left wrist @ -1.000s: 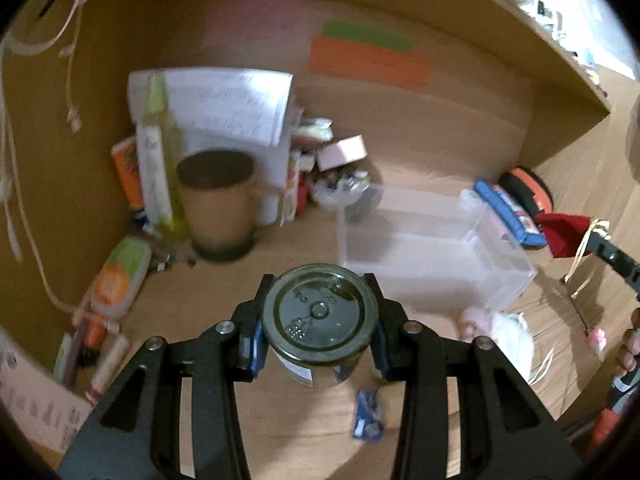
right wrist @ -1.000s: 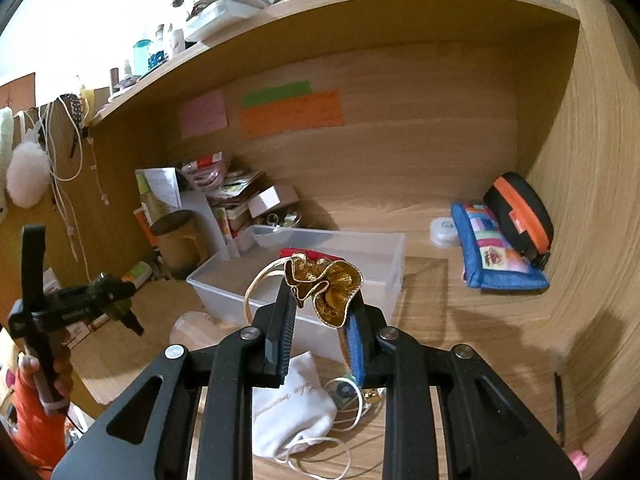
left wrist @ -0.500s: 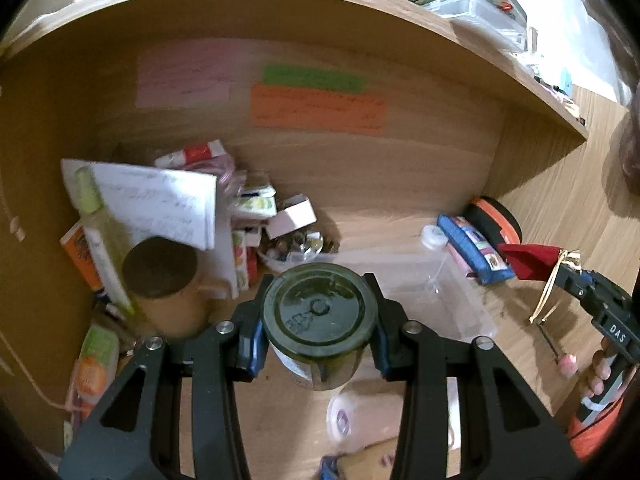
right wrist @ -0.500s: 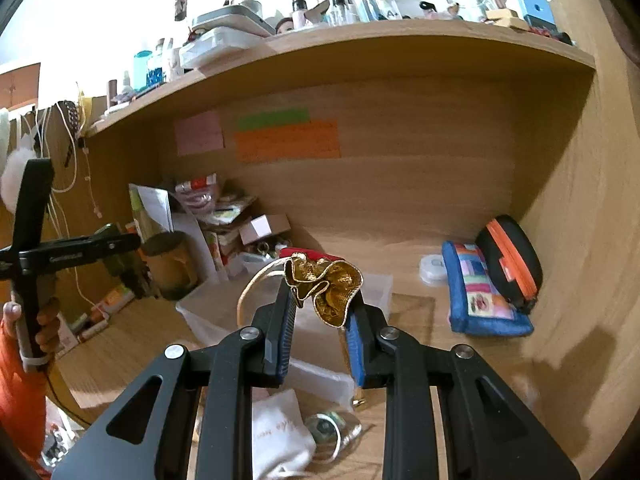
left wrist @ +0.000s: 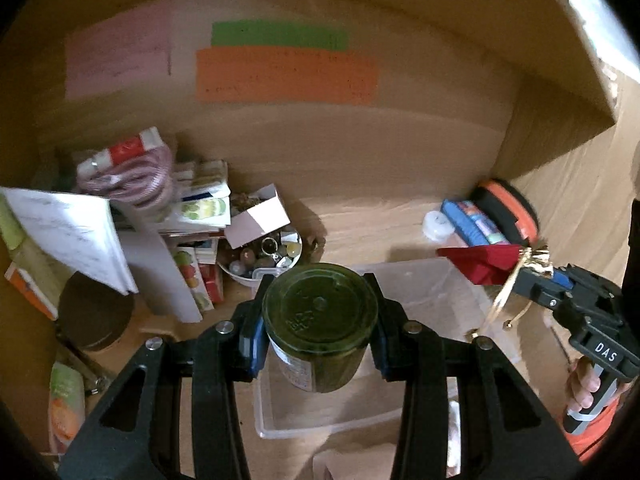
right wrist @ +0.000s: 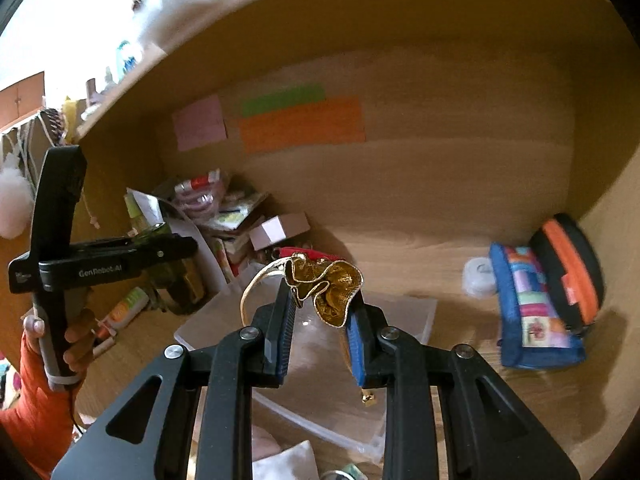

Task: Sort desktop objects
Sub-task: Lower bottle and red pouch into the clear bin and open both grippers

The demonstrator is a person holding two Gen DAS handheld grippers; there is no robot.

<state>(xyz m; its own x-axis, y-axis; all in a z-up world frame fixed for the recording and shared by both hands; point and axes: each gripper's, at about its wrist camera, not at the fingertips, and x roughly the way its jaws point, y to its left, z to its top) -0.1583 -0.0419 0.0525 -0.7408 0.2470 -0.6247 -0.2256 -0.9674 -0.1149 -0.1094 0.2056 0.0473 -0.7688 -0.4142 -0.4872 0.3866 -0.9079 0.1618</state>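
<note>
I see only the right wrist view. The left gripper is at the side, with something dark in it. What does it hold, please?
Observer: A green glass jar with a dark lid; the left gripper is shut on it.
Operator: Where is it relative to the clear box?
Observer: In the left wrist view it seems to hang over the box's left part.
Operator: Has it any label?
Observer: Yes, a white one on its side, unreadable.

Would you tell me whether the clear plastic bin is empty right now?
Empty as far as visible: the clear plastic bin shows only bare bottom, though the green jar hides part.
</note>
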